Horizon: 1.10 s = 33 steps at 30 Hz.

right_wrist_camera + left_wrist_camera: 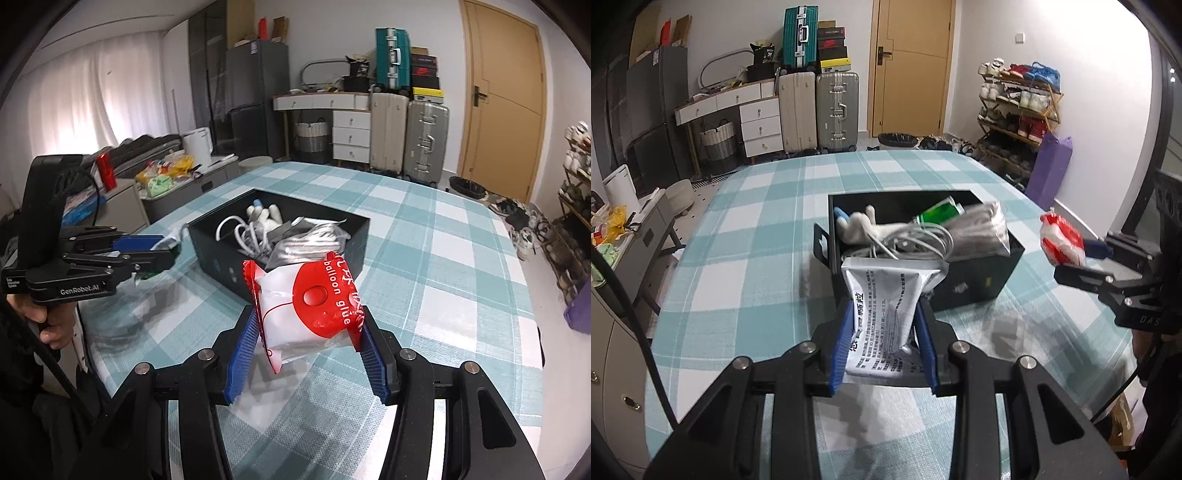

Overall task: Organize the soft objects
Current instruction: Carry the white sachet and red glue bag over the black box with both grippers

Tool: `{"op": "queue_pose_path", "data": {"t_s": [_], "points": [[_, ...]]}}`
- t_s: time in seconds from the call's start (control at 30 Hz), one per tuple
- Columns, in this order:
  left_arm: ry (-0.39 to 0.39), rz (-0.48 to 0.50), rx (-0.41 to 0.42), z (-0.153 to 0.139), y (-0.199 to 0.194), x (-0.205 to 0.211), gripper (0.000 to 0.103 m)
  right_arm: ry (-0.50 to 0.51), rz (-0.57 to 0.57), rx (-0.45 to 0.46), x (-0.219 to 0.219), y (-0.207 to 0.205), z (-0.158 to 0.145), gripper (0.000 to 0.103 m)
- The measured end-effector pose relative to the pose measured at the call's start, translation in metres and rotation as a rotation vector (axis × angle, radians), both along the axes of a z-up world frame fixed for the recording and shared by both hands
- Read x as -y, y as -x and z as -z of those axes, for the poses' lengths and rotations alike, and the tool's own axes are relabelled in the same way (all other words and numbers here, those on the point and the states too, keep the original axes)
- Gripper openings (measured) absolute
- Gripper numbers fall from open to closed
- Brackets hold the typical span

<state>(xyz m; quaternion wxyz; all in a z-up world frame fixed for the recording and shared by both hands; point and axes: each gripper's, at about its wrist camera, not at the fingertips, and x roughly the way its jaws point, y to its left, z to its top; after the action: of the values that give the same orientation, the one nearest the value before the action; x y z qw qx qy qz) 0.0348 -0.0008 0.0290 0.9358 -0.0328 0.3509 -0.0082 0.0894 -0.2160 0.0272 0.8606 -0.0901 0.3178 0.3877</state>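
Both sets of jaws are clamped on soft packets: your left gripper (882,332) pinches a white pouch (886,306) printed with black text, and your right gripper (308,343) holds a red-and-white balloon glue packet (310,306) between its blue fingers (242,358). Working from the biggest thing down, the table (757,221) under its teal checked cloth carries only one container as far as these views show, a black box (975,277) sitting near the middle. That box is already well filled: a silvery grey bag (982,230) lies along its right side, a coil of white cable (912,240) takes up the centre, a small white soft toy (858,223) sits at the far left end, and a green packet (938,212) pokes up behind. Your white pouch hangs just in front of the box's near wall, its top edge level with the rim, while the glue packet is held off the box's right side, a little apart from it and above the cloth. Judging by this, most of the sorting looks done and these two packets are what remains; no other loose soft items show on the cloth. Space inside looks tight, so you will probably need to lay each packet on top of the cable and bag.
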Motion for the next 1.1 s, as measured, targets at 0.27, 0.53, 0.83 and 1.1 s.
{"op": "queue_pose_path", "data": {"t_s": [0.27,0.53,0.83,1.1], "points": [[0.005,0.002,0.027,-0.014,-0.015,-0.004,0.032,-0.010,0.033,0.011,-0.004,-0.003,-0.011,0.053],[0.023,-0.010,0.035,-0.018,-0.032,-0.011,0.032,-0.014,0.053,0.012,-0.014,-0.012,-0.022,0.053],[0.049,-0.025,0.020,-0.016,-0.057,-0.018,0.032,0.005,0.034,0.010,-0.041,-0.026,-0.030,0.053],[0.052,-0.026,0.002,-0.010,-0.072,-0.019,0.032,0.030,0.022,0.011,-0.062,-0.043,-0.032,0.053]]}}
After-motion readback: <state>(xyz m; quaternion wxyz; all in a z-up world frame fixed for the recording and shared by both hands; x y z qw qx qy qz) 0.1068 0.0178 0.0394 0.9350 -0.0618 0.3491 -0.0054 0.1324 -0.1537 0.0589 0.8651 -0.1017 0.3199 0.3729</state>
